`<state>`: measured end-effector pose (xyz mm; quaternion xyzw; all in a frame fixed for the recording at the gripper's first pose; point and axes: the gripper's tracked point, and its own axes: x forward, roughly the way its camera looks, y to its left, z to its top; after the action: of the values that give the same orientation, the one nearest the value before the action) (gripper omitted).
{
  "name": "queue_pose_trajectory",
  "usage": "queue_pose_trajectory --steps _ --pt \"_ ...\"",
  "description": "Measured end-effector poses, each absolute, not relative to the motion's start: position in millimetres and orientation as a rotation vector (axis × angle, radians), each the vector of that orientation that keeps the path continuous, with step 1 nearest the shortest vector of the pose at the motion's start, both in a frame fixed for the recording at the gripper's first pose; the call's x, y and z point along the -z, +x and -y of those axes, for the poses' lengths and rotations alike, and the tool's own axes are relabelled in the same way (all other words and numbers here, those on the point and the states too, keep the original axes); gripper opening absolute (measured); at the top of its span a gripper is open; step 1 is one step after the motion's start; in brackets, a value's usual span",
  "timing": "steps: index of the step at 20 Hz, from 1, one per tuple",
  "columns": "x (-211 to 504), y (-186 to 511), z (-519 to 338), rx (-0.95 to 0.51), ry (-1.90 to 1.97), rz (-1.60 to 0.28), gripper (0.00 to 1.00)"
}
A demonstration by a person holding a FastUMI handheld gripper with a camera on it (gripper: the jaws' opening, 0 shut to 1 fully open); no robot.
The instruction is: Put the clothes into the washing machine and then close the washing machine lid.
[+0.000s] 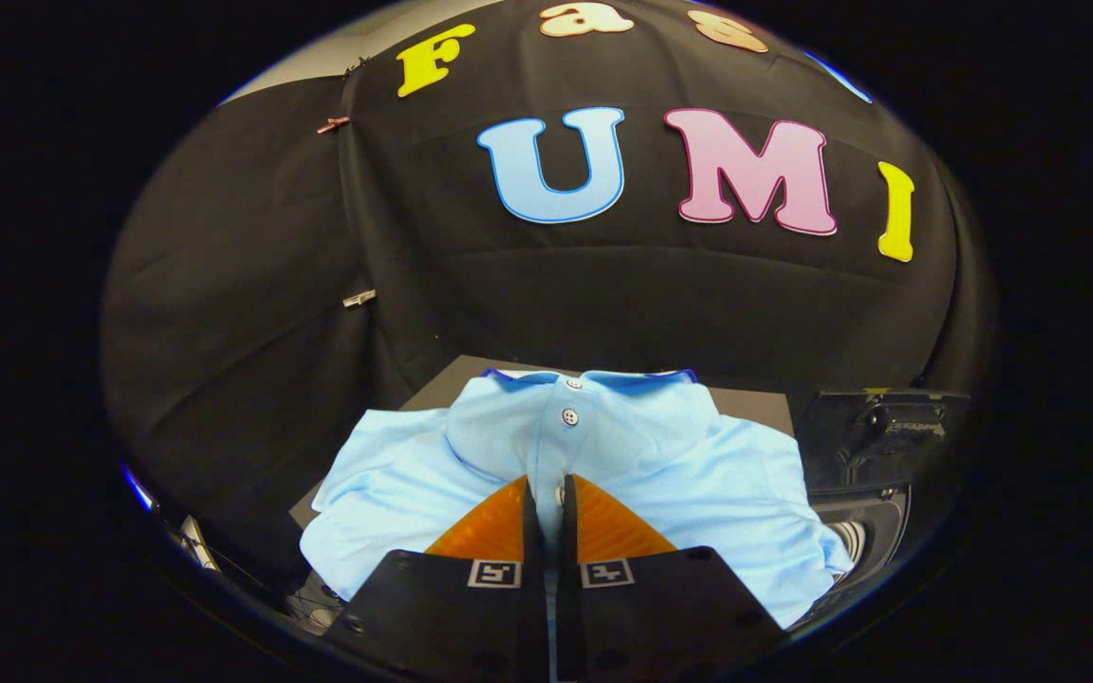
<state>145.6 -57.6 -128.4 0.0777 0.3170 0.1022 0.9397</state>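
The gripper (546,495) is nearly closed, its fingers pinching the button placket of a light blue polo shirt (698,465). The shirt lies spread on a grey tabletop (746,406), black cloth wall behind. The dark washing machine (874,455) stands just right of the shirt.

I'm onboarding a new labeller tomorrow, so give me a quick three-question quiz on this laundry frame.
1. True or false: the gripper has its fingers nearly closed, pinching the button placket of the light blue polo shirt.
2. What lies beneath the shirt?
A. a grey board
B. a wicker basket
C. a wooden chair
3. Fill the gap: the dark washing machine stands beside the shirt, and its drum opening shows under a raised ____.

Key
1. True: both fingers press on a fold of fabric just below the white button.
2. A: the grey board shows behind the collar.
3. lid
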Motion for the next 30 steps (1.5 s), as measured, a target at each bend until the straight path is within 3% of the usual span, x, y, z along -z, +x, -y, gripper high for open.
queue_pose_trajectory --steps 7,21,30 --pt "112.9 129.0 132.4 -0.281 0.161 -0.611 0.08" --pt "144.5 111.2 329.4 -0.2 0.276 -0.664 0.08" --pt "167.3 118.7 406.1 -0.2 0.264 -0.679 0.08"
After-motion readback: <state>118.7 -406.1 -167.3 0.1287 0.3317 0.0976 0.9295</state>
